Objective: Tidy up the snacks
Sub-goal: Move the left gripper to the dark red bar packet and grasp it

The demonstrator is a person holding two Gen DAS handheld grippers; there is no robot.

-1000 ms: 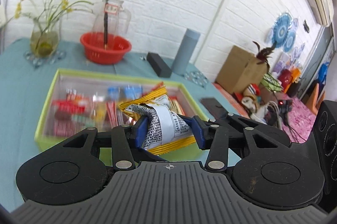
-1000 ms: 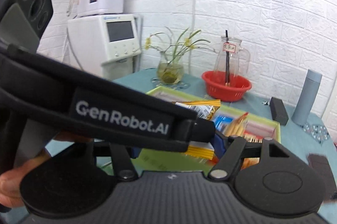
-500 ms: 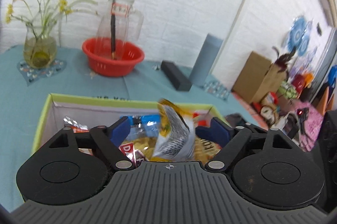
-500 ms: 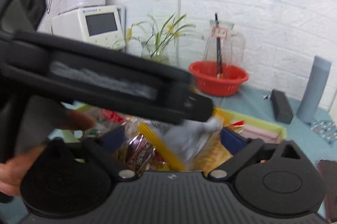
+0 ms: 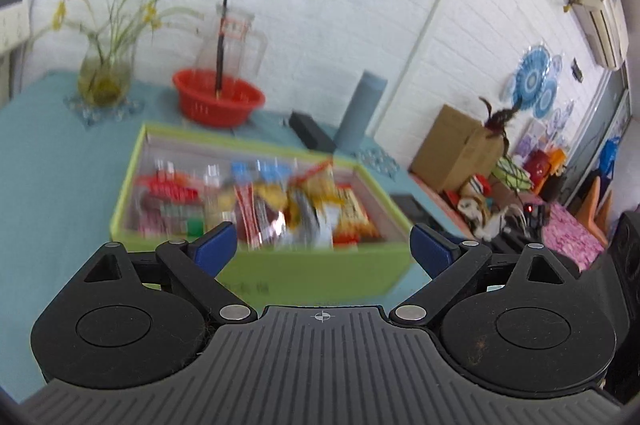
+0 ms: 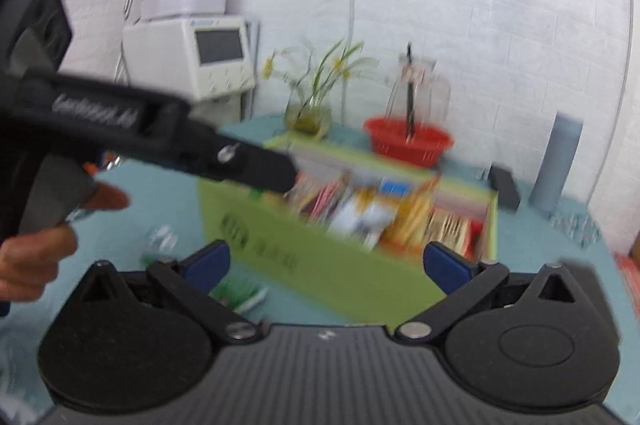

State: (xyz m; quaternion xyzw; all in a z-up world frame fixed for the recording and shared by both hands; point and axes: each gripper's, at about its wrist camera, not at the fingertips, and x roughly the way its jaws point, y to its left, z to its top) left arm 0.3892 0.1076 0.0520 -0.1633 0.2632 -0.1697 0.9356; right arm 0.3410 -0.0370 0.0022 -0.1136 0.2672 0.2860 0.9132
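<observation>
Nearest, the left hand-held gripper (image 5: 322, 245) has its blue-padded jaws spread and opening further, with nothing between them. The right hand-held gripper (image 6: 325, 263) is likewise opening wide and holds nothing. Just beyond both sits the lime-green rectangular cardboard box (image 5: 320, 275) on the teal-covered bench (image 5: 52, 177). The blurred snack packets (image 5: 304, 205) stand packed inside it, red, yellow, white and blue. Behind the box are a red plastic basket (image 5: 218, 101) holding a clear glass jug (image 5: 236, 41), a glass vase of yellow flowers (image 5: 105, 73), and a grey cylindrical bottle (image 5: 360, 113).
</observation>
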